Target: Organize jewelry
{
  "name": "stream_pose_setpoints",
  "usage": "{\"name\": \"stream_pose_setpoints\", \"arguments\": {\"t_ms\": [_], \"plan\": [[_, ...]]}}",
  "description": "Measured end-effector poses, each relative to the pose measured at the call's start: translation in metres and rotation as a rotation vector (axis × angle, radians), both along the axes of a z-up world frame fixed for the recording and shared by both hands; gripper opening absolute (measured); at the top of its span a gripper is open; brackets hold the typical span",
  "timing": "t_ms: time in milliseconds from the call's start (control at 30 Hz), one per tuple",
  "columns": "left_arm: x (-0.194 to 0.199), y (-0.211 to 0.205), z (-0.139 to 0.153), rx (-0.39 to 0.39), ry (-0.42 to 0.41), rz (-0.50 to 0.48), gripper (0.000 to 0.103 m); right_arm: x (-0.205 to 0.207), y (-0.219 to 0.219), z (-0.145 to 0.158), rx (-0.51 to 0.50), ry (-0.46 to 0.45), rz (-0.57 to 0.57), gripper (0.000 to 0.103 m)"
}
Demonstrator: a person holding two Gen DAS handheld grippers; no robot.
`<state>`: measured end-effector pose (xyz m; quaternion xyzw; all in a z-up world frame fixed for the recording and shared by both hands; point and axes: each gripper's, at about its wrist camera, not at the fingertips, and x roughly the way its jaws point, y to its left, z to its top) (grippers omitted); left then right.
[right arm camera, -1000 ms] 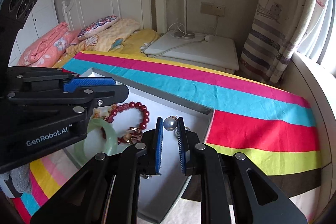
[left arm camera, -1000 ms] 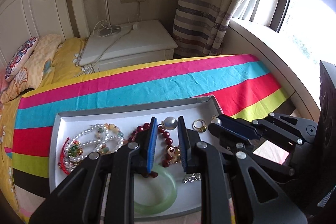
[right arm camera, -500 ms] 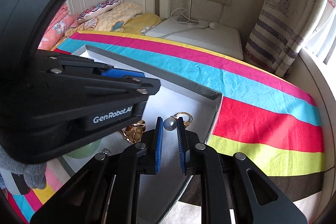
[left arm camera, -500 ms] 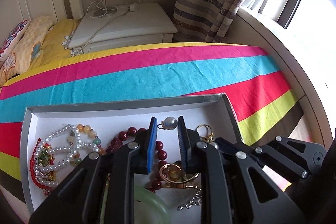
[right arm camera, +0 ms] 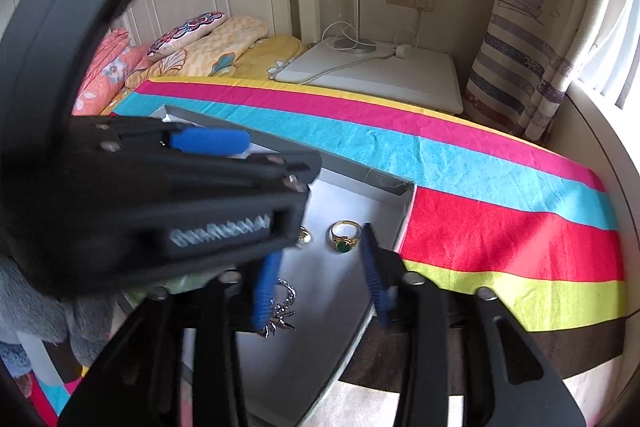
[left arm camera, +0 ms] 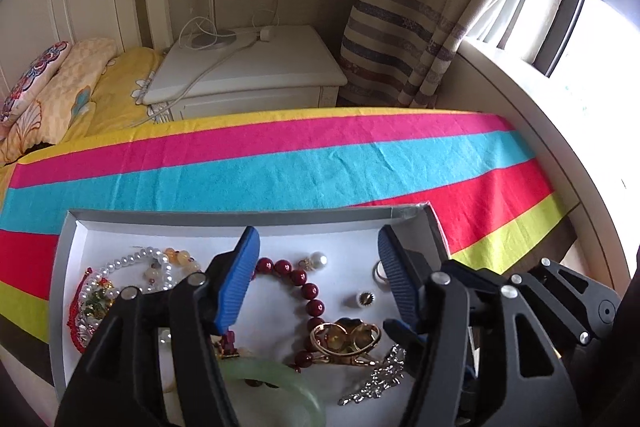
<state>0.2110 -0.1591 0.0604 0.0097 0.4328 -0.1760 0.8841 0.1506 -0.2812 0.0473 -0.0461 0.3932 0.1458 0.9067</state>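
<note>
A grey tray (left arm camera: 224, 218) of jewelry lies on the striped cloth. In it are a pearl earring (left arm camera: 318, 259), a dark red bead bracelet (left arm camera: 304, 287), a white pearl strand (left arm camera: 132, 263), a green bangle (left arm camera: 280, 379), gold rings (left arm camera: 346, 337) and a silver brooch (left arm camera: 380, 377). My left gripper (left arm camera: 318, 283) is open over the bracelet and the pearl earring. My right gripper (right arm camera: 318, 279) is open over the tray's right end, near a gold ring with a green stone (right arm camera: 345, 235) and the silver brooch (right arm camera: 282, 311). The left gripper's body hides the tray's left part in the right wrist view.
The striped cloth (left arm camera: 320, 163) covers the surface. A white nightstand (left arm camera: 248, 67) with a lamp and cable stands behind, a bed with pillows (left arm camera: 52, 79) at the left, a curtain (left arm camera: 420, 27) and window sill (left arm camera: 560, 147) at the right.
Both grippers were shut on pearl earrings and have opened. The left one's pearl earring now lies in the tray. Both views have moved closer to the tray.
</note>
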Motion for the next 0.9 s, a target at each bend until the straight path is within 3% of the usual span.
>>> {"name": "stream_pose_setpoints", "arguments": {"t_ms": [133, 200, 267, 367, 467, 567, 667, 900], "plan": [[-0.015, 0.015, 0.035, -0.02, -0.103, 0.012, 0.082, -0.014, -0.009, 0.025, 0.014, -0.062, -0.03, 0.056], [-0.029, 0.024, 0.056, -0.01, -0.188, 0.036, 0.093, -0.025, -0.016, 0.045, 0.046, -0.122, -0.058, 0.078], [-0.047, 0.036, 0.079, -0.009, -0.284, 0.057, 0.101, -0.039, -0.022, 0.066, 0.083, -0.186, -0.081, 0.084], [-0.076, 0.052, 0.105, 0.006, -0.383, 0.098, 0.101, -0.062, -0.024, 0.093, 0.116, -0.274, -0.114, 0.086], [-0.098, 0.066, 0.115, 0.085, -0.399, 0.162, 0.101, -0.088, -0.018, 0.105, 0.113, -0.339, -0.164, 0.086], [-0.118, 0.079, 0.111, 0.181, -0.41, 0.224, 0.101, -0.11, -0.003, 0.102, 0.058, -0.375, -0.241, 0.086], [-0.136, 0.099, 0.094, 0.165, -0.407, 0.222, 0.101, -0.122, 0.012, 0.09, 0.003, -0.398, -0.308, 0.086], [-0.158, 0.125, 0.026, 0.129, -0.324, 0.202, 0.101, -0.123, 0.021, 0.051, 0.072, -0.309, -0.34, 0.086]]}}
